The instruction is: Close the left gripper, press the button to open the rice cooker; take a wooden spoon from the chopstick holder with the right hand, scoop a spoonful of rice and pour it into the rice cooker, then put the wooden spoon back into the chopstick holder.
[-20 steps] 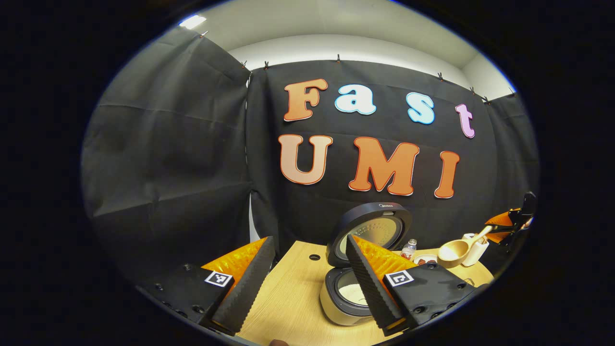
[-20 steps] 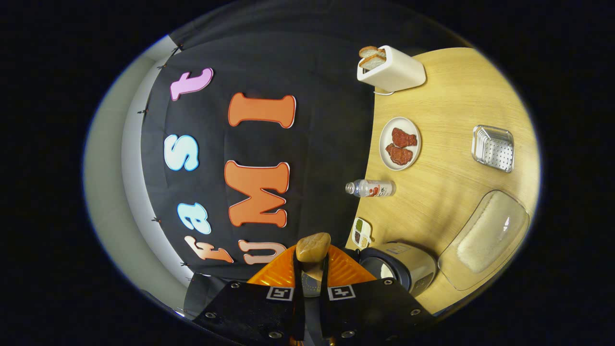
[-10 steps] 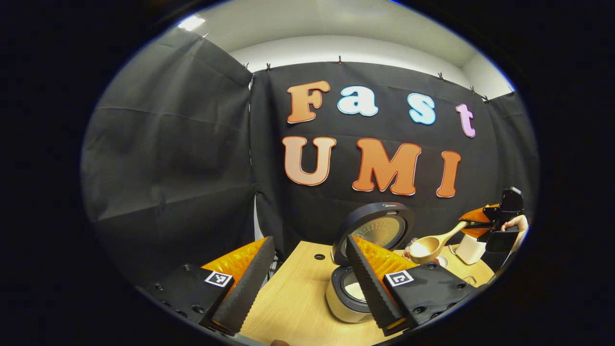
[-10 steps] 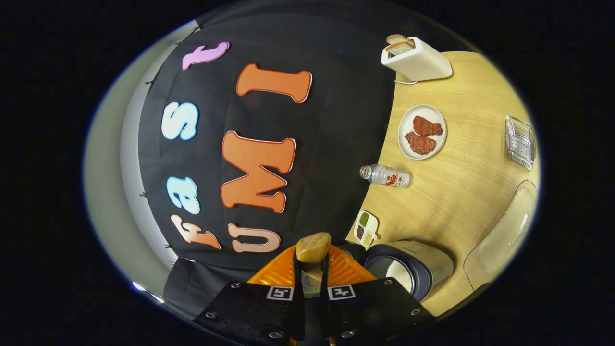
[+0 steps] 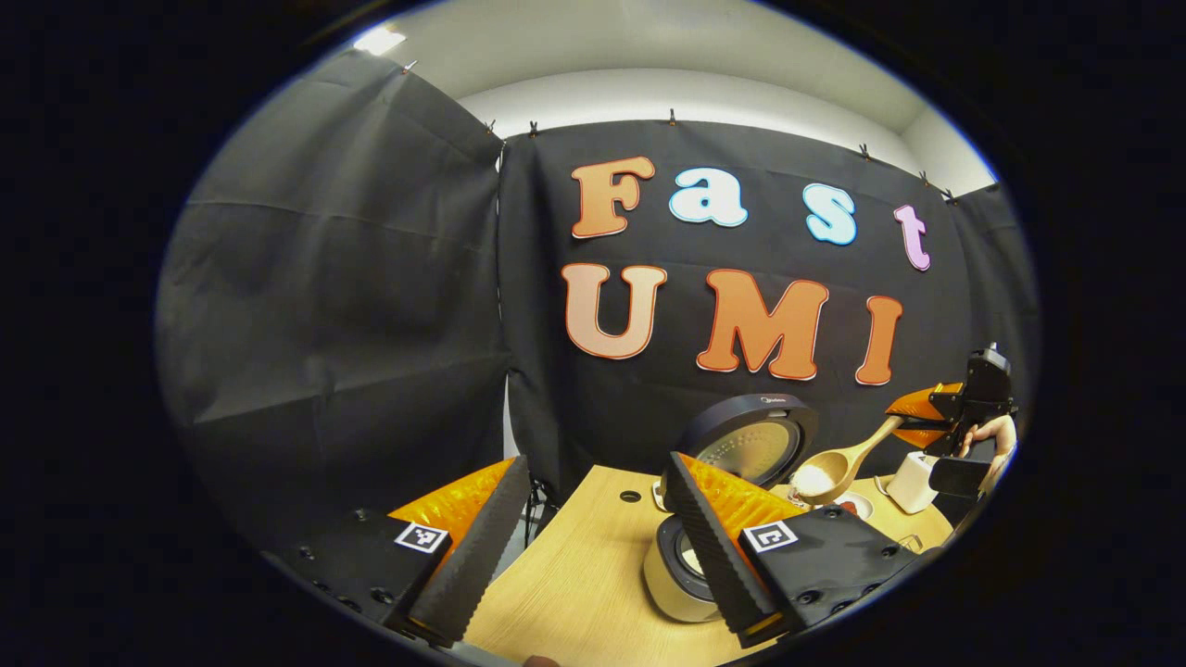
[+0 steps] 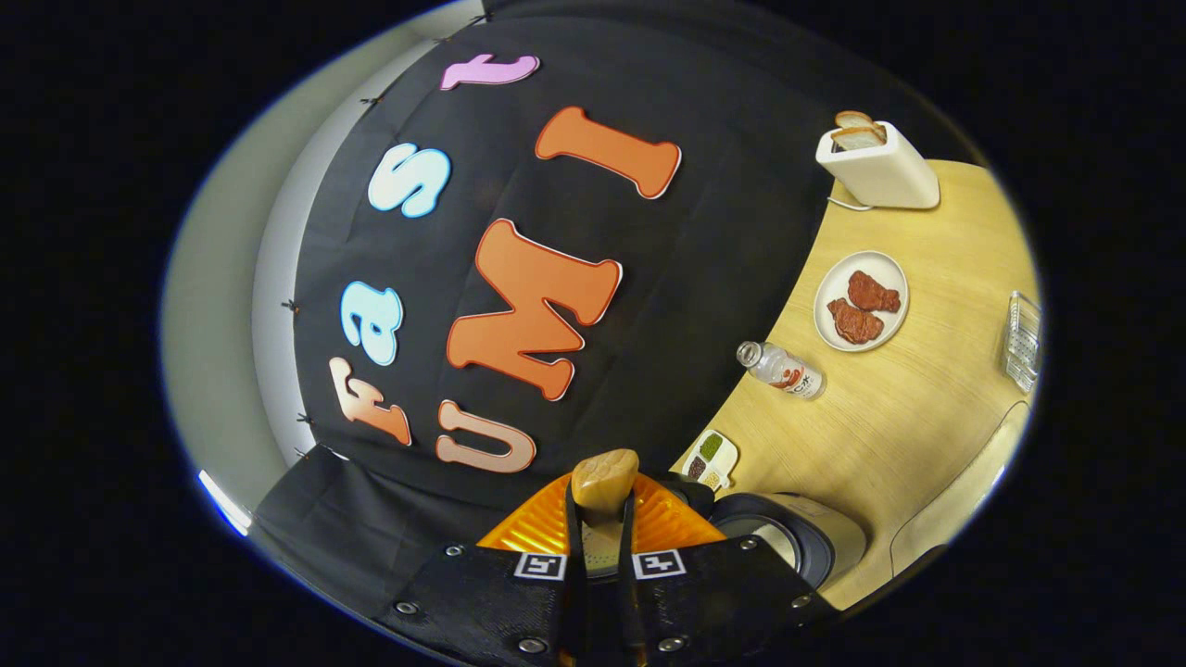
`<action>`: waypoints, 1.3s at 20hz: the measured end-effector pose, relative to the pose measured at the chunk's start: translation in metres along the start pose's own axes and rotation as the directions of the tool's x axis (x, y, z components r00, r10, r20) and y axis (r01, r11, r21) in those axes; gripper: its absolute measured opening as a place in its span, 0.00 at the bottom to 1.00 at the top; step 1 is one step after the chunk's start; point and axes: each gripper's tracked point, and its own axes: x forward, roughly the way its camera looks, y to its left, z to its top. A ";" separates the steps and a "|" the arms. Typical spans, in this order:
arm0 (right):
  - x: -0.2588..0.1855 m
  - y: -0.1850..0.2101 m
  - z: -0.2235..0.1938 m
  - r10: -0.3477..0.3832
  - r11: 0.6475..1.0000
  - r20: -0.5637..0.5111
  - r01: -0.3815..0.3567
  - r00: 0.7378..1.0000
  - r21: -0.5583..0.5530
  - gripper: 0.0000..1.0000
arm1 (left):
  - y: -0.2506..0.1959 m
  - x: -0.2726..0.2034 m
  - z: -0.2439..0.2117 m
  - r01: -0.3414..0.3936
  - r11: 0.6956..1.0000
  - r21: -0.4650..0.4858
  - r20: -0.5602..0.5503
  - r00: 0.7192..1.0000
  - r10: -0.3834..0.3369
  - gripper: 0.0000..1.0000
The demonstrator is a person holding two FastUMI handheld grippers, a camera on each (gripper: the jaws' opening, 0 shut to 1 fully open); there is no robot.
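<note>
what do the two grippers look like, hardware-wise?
Left gripper: two wedge-shaped fingers with serrated inner faces and ribbed orange backing, on black mounts with screw heads; each mount carries a square black-and-white tag. Right gripper has the same build: black mounts with screws, a square tag on each, ribbed orange panels behind. Seen from the left gripper view, it has a black body. No cables visible.

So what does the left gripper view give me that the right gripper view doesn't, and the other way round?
Left gripper view: the left gripper with its fingers spread open, the wooden spoon with rice in its bowl, up beside the raised lid of the rice cooker, and the white chopstick holder.

Right gripper view: a toaster with bread, a bottle and a small divided dish.

Both: the spoon clamped in the right gripper, the cooker and the wooden table.
</note>
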 end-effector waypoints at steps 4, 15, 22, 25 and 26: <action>0.002 0.010 -0.004 0.015 0.997 0.009 -0.014 1.000 -0.071 0.12 | 0.007 0.003 -0.001 -0.006 1.000 -0.005 -0.005 1.000 0.006 0.99; -0.001 0.031 -0.011 0.053 0.977 0.032 -0.045 0.998 -0.210 0.12 | 0.005 0.012 -0.004 0.007 1.000 -0.002 -0.012 1.000 -0.007 0.98; 0.003 0.046 -0.017 0.093 0.949 0.023 -0.081 0.995 -0.306 0.12 | 0.008 0.018 -0.006 -0.001 1.000 0.003 -0.016 1.000 0.001 0.98; 0.005 0.045 -0.016 0.101 0.931 0.036 -0.082 0.994 -0.356 0.12 | 0.009 0.020 -0.003 -0.001 1.000 0.009 -0.014 1.000 0.001 0.98; 0.005 0.045 -0.016 0.104 0.926 0.039 -0.082 0.994 -0.369 0.12 | 0.008 0.021 -0.003 0.000 1.000 0.010 -0.013 1.000 0.000 0.99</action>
